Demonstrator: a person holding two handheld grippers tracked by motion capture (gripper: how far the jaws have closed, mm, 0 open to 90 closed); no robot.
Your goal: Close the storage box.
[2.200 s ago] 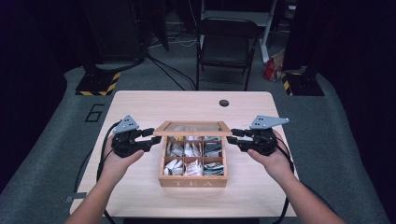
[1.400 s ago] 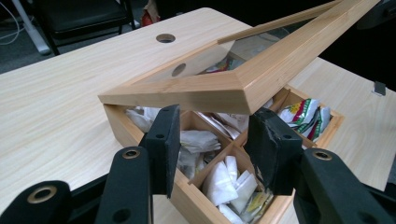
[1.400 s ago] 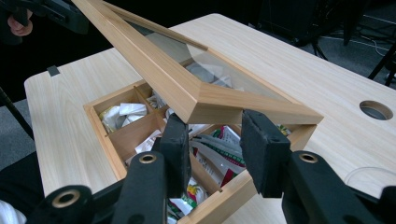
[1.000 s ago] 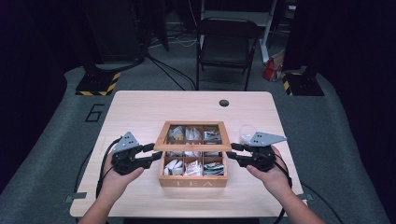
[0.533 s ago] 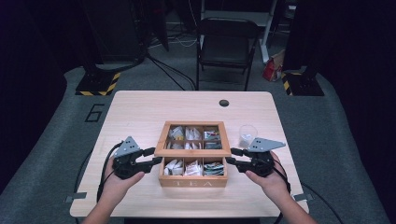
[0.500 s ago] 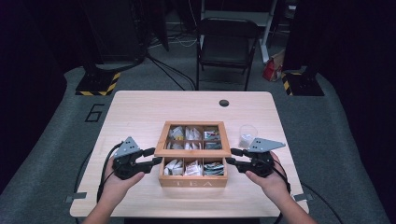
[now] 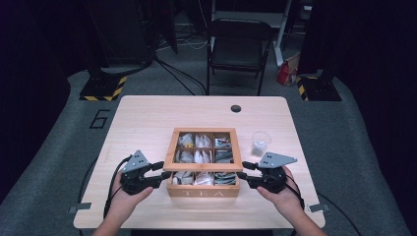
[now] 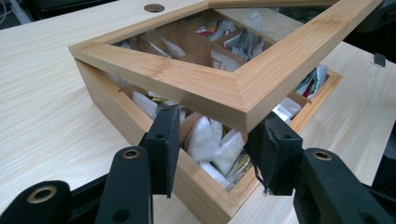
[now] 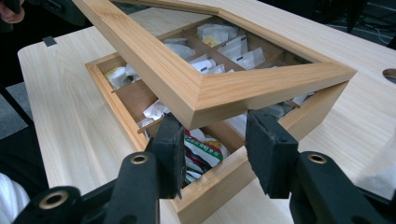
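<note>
From above, I have the bamboo tea box with its glass-paned lid (image 7: pixel 205 162) pulled closer to the front edge of the pale wooden surface (image 7: pixel 147 118) than a moment ago, left tongs (image 7: pixel 158 173) and right tongs (image 7: pixel 244 173) at its near corners. Through the left gripper view, the raised lid's corner (image 8: pixel 243 100) sits between pads that grip it. Through the right gripper view, the right tongs' jaws have just been opening, the lid corner (image 9: pixel 201 105) loose above them, so I judge lowering nearly done.

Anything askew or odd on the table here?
Only the tea box's lid: it stands part-open, front edge raised above the compartments, a gripper at each front corner. Nothing looks spilled or damaged.
</note>
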